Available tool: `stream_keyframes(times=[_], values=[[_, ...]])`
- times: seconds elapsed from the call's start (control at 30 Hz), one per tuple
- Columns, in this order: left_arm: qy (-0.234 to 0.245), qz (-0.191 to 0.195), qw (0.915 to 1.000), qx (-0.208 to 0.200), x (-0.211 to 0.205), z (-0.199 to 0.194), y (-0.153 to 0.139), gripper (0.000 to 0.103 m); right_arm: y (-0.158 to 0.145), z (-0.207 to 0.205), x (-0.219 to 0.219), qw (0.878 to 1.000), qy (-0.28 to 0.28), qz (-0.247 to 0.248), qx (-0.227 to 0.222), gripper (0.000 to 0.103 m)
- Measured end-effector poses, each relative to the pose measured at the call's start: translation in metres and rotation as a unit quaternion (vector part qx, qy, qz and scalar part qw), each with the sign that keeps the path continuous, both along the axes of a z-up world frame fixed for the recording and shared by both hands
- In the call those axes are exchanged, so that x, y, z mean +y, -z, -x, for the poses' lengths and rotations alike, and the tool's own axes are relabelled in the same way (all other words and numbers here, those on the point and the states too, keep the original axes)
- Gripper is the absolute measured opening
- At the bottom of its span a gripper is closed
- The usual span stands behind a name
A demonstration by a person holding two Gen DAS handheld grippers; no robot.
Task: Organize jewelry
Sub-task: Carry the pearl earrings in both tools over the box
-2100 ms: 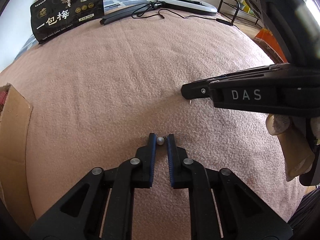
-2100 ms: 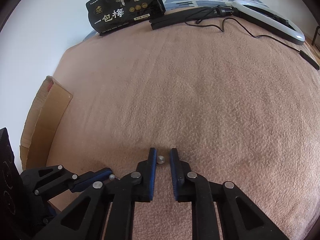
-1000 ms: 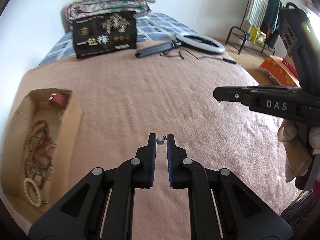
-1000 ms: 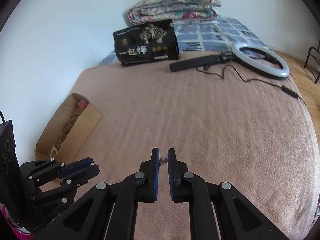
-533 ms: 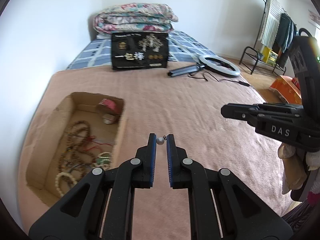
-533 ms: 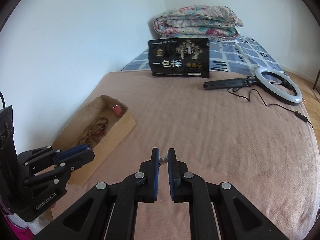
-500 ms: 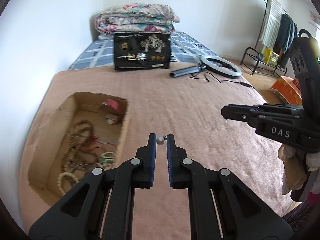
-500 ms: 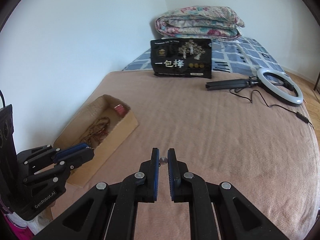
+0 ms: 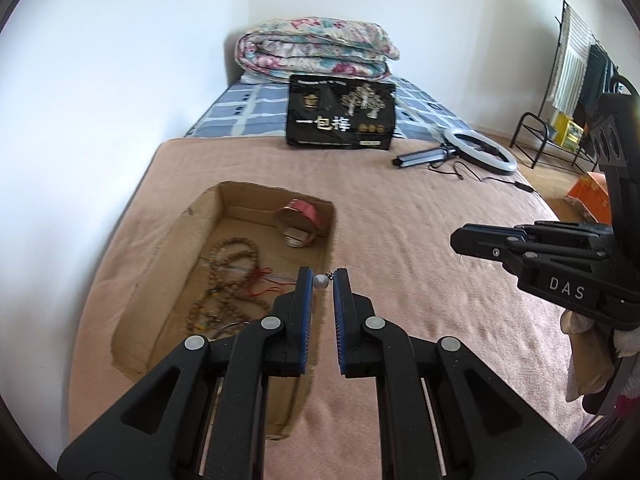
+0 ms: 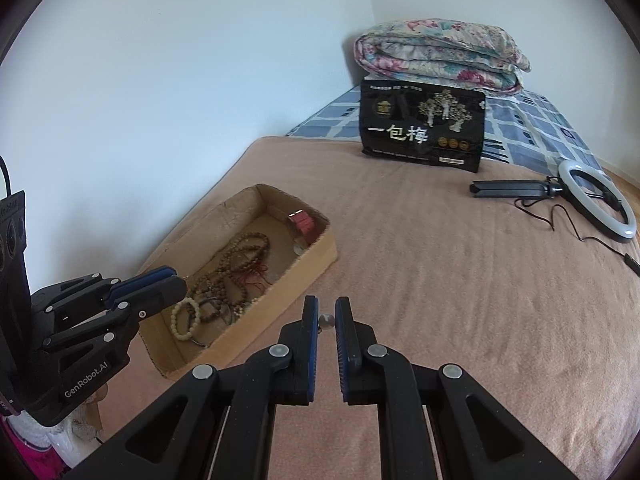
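Note:
My left gripper (image 9: 322,280) is shut on a small pearl earring (image 9: 320,281), held in the air near the right wall of the open cardboard box (image 9: 192,220). My right gripper (image 10: 327,318) is shut on a second small pearl earring (image 10: 327,320), above the pink blanket just right of the same box (image 10: 320,256). The box holds brown bead strands (image 10: 244,256), pale bead bracelets (image 10: 186,318) and a pink roll (image 9: 300,220). The left gripper also shows in the right wrist view (image 10: 160,292), and the right gripper in the left wrist view (image 9: 468,242).
A pink blanket (image 10: 460,280) covers the bed. A black printed bag (image 10: 422,132) stands at the back before a folded floral quilt (image 10: 436,54). A ring light with a black stand and cable (image 10: 592,200) lies at the back right. A white wall runs along the left.
Both grippers have lifted off the blanket with their earrings and moved left toward the box, which has come into full view. Both stay shut.

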State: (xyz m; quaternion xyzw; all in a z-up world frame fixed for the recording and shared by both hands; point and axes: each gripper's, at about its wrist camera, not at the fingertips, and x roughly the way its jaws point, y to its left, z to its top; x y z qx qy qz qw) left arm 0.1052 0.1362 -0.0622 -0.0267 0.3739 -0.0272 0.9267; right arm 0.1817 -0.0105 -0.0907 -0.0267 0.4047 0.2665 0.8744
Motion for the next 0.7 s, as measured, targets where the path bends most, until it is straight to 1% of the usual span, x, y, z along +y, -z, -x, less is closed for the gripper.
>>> stream_keyframes(times=[0.37, 0.7], values=[[-0.038, 0.005, 0.9992, 0.008, 0.039, 0.006, 0.005, 0.008, 0.007, 0.004, 0.046, 0.999, -0.032, 0.004, -0.006, 0.006], [-0.059, 0.014, 0.998, 0.018, 0.061, 0.005, 0.011, 0.008, 0.016, -0.006, 0.078, 0.999, -0.05, 0.008, -0.012, 0.006]])
